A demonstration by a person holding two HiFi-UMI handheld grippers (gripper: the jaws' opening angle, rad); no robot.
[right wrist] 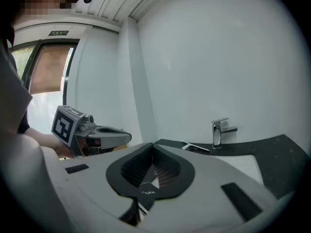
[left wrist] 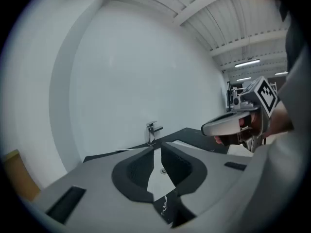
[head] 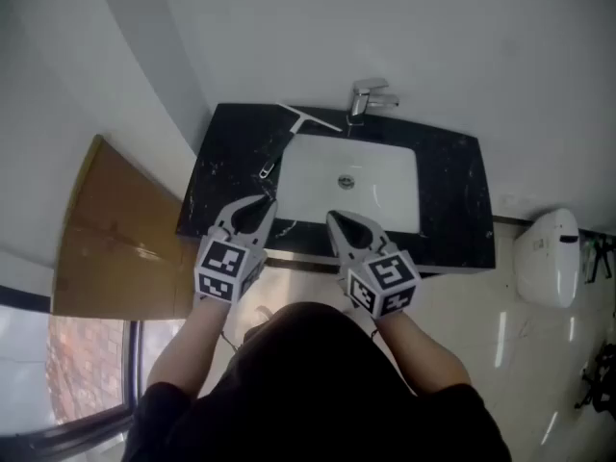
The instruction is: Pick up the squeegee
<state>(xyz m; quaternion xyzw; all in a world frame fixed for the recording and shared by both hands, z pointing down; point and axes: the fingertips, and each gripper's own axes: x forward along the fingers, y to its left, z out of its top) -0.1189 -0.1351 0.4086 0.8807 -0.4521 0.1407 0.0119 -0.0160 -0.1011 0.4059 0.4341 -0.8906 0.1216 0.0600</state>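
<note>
Clearly the left gripper (head: 264, 202) sits at the near left edge of the black surface (head: 452, 195), its fingers clenched tip to tip with nothing between them. Beyond it and slightly to its right lies the squeegee (head: 289, 141), flat on the far left strip of the surface beside the white sink (head: 385, 200). Its blade rests crosswise at the far end, near the faucet (head: 366, 97). Its handle runs back toward the near left, so the long axis lies slantwise with the handle's end turned toward the left gripper. Further right, the right gripper (head: 333, 219) hangs over the sink's near rim, its fingers likewise closed on nothing. From it the squeegee lies far and to the left, across a corner of the sink. The left gripper looks the nearer of the two and roughly in line with the handle, so I judge the pick-up falls to it. Its fingers would have to part first, then reach forward to straddle the handle across its width.
</note>
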